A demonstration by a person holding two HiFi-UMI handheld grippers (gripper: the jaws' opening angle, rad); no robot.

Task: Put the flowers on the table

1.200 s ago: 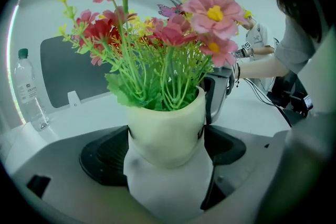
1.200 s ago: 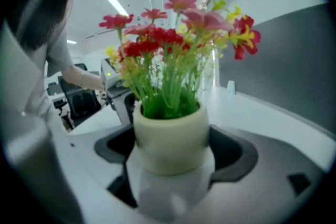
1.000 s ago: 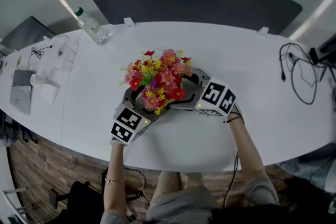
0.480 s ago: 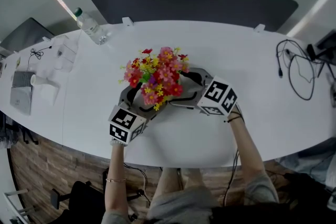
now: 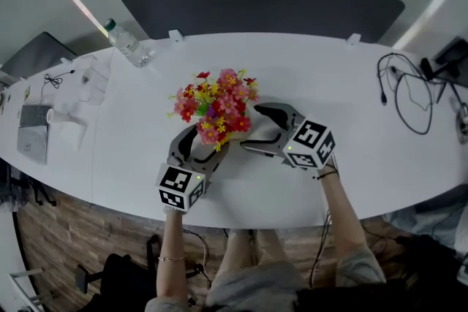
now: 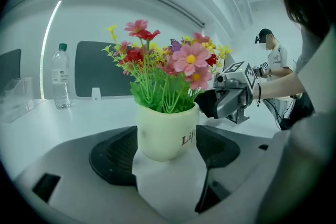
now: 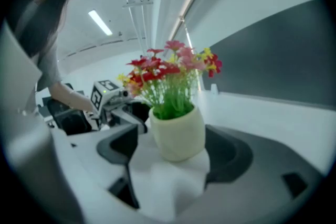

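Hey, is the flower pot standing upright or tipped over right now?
Upright: the pot rests flat on the table, flowers pointing up.

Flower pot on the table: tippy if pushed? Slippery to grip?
Probably top-heavy: the flowers spread wider than the cream pot, so a high push may tip it. The cream pot looks smooth and rounded, narrowing toward its base, so a grip could slip. It is likely rigid, maybe breakable.

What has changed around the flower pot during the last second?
Both grippers drew back toward the person, away from the flower pot. The left gripper is closing its jaws, with the pot between their tips but not pressed; the right gripper keeps its jaws apart around it. The pot and the water bottle stayed in place on the white table.
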